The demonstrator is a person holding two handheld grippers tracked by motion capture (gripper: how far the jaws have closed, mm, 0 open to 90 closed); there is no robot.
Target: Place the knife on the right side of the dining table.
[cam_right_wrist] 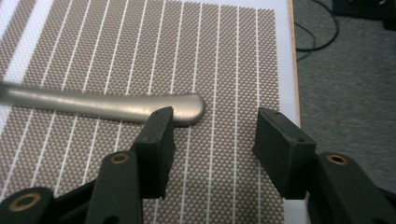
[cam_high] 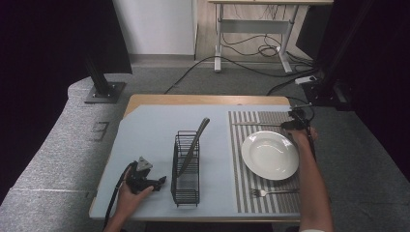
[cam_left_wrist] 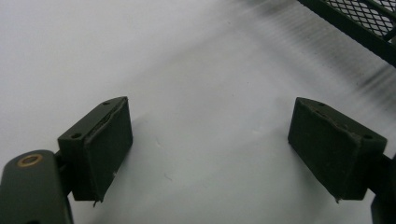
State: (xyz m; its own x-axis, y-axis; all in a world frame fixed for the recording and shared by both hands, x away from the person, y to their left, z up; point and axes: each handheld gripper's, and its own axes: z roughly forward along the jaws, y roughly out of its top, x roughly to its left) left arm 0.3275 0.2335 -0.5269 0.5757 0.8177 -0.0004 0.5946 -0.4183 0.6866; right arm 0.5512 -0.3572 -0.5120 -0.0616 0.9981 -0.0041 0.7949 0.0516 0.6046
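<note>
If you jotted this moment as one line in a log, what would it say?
left gripper: open, empty, beside rack | right gripper: open, at utensil handle on placemat | plate, fork: on placemat

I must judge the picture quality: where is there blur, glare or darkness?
High view: sharp table, black corners, sheen on the plate. Left gripper view: smeared rack at top right. Right gripper view: crisp placemat, highlight on the metal handle.

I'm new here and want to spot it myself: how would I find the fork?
Look at the striped placemat on the table's right half, where a white plate sits. The fork lies on the mat between the plate and the table's near edge, its tines pointing left toward the black wire caddy.
</note>
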